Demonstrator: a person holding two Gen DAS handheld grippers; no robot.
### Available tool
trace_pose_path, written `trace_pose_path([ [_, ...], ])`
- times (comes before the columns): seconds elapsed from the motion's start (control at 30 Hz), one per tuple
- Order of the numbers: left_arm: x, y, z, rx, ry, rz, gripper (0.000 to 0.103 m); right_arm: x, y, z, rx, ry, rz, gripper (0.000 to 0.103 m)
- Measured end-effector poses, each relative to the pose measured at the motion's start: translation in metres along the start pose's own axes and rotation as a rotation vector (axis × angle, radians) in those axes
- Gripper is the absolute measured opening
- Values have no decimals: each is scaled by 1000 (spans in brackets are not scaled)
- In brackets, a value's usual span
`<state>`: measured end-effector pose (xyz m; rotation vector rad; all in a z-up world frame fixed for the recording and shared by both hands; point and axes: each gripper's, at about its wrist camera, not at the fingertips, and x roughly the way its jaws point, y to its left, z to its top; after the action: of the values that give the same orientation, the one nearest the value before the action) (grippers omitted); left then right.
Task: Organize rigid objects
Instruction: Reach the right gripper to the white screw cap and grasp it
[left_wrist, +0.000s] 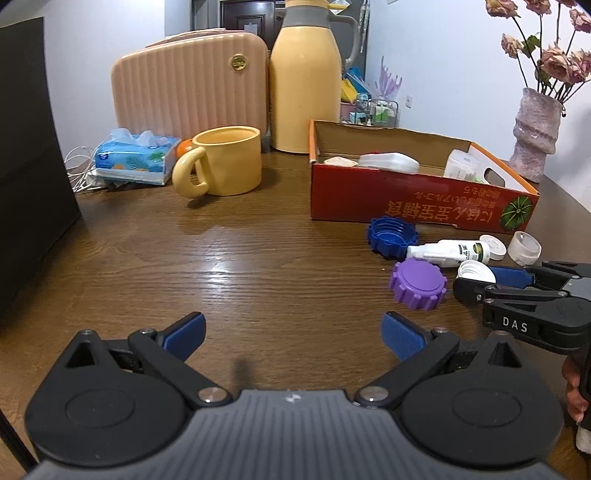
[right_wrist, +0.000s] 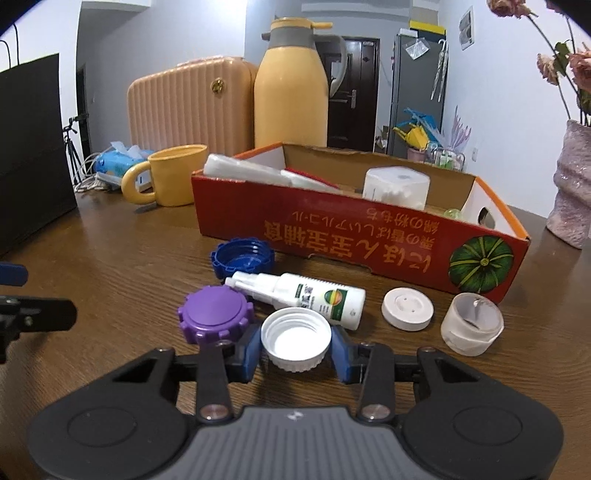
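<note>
Between the blue pads of the right gripper (right_wrist: 295, 349) sits the white cap (right_wrist: 295, 338), open side up, clamped on the table (right_wrist: 129, 266). Directly ahead lies the red box (right_wrist: 332, 236). Left gripper (left_wrist: 293, 332) stands apart, empty, farther off.

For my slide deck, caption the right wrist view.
Right gripper clamps a white cap on the wooden table, red box behind.

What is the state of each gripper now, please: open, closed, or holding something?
Left gripper: open, nothing between its pads.
Right gripper: closed on the white bottle cap, open side up.
</note>
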<state>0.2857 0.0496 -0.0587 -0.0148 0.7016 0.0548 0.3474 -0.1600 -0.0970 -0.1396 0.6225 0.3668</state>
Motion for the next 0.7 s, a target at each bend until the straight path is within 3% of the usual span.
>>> trace_pose_path([
  [0.7, 39, -55, 21, 62, 49, -57, 103, -31, -41, -9, 66, -97, -66, 39],
])
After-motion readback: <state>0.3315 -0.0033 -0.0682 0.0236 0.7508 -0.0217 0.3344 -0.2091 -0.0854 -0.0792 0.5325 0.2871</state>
